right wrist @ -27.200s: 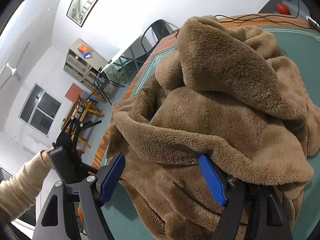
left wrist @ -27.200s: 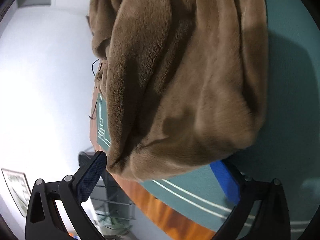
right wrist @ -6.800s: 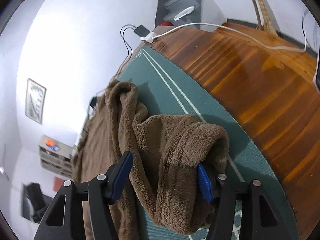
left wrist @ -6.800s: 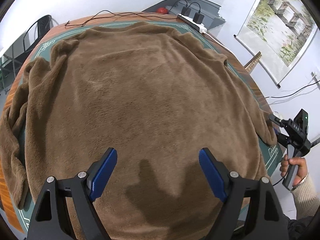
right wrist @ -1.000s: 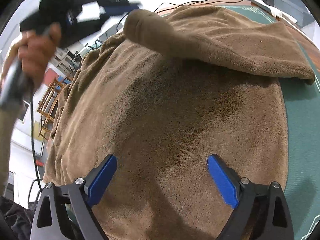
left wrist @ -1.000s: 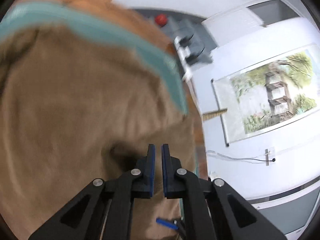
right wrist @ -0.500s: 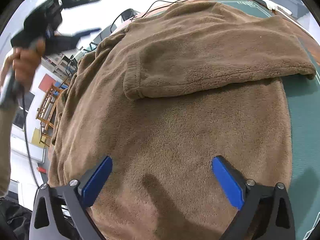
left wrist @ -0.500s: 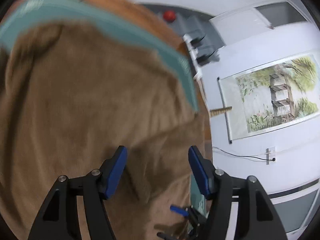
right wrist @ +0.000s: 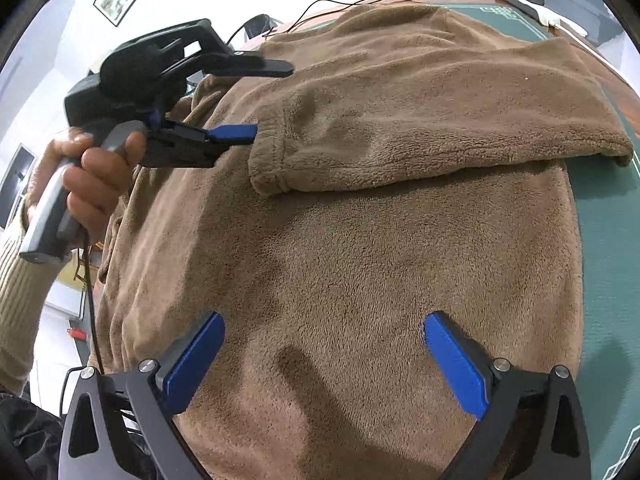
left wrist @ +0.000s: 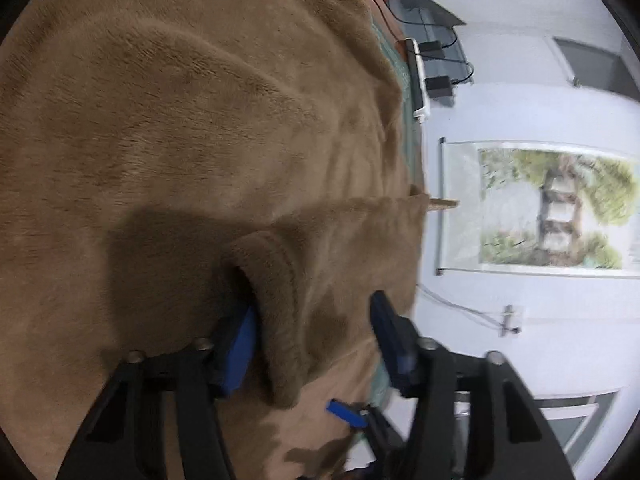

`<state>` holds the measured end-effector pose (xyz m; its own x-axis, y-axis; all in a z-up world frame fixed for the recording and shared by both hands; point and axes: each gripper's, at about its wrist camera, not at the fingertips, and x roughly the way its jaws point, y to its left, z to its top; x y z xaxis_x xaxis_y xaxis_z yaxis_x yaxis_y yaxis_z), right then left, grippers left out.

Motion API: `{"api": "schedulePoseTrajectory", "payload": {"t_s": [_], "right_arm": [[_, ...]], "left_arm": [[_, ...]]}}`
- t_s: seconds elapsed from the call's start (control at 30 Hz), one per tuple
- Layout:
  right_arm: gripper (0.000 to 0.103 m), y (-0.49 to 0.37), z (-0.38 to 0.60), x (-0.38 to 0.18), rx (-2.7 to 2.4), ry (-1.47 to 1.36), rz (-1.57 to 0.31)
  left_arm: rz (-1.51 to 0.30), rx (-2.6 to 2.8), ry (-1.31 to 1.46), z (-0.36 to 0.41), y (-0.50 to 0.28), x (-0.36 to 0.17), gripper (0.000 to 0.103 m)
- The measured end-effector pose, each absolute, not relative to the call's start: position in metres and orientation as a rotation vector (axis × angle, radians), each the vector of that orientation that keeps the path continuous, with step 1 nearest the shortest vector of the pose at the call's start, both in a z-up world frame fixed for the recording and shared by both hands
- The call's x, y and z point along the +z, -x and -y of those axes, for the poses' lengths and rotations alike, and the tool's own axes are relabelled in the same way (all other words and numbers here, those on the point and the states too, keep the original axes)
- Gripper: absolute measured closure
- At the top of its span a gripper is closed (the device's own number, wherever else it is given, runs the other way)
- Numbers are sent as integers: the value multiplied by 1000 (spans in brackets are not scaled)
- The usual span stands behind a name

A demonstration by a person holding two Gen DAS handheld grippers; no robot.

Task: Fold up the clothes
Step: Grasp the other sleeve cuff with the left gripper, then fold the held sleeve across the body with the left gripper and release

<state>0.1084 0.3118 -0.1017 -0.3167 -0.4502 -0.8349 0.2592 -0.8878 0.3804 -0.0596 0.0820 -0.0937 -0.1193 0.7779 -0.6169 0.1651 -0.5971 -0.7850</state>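
Right wrist view shows the folded sleeve [right wrist: 420,120] lying crosswise, its cuff [right wrist: 272,160] just beside the spread-jawed left gripper [right wrist: 256,100], while the right gripper [right wrist: 320,360], jaws apart and empty, hovers nearer the hem.

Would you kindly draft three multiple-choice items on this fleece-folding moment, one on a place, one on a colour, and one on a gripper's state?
1. Where does the folded sleeve lie?
A. Across the garment's body
B. Hanging off the table
C. On the floor

2. What colour is the table mat?
A. Red
B. Green
C. Yellow

3. How does the right gripper stand?
A. Shut on the sleeve
B. Shut on a cable
C. Open above the fleece garment

Key: 1 A, the sleeve rests flat over the brown body with its cuff near the left gripper. 2 B, green shows beside the fabric. 3 C, its blue pads are spread wide with nothing between them.
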Motion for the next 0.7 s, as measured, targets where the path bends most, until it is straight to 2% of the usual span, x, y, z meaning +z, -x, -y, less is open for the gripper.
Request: {"api": "schedulePoseTrajectory", "payload": {"t_s": [0.03, 0.1, 0.17, 0.27, 0.3, 0.33, 0.5, 0.7], "right_arm": [[1, -108, -312, -102, -2232, -1494, 243], [1, -106, -308, -103, -2235, -1487, 241], [1, -108, -309, -102, -2239, -1483, 235], [1, -110, -309, -102, -2246, -1480, 225], [1, -111, -309, -102, -2248, -1479, 222], [1, -112, -309, -102, -2250, -1478, 220], [1, -110, -305, -103, -2254, -1481, 216], [1, -106, -308, -101, -2243, -1513, 242]], "left_arm": [[1061, 1754, 1691, -83, 61, -95, 59], [1074, 1738, 1690, -87, 64, -97, 75], [1072, 1728, 1698, -92, 66, -99, 82], [1067, 1729, 1692, -100, 68, -99, 85], [1057, 1739, 1697, -101, 69, -100, 92], [1061, 1742, 1695, -102, 70, -100, 95], [1042, 1822, 1626, -96, 85, -78, 96], [1043, 1996, 1344, -51, 121, 14, 96]]}}
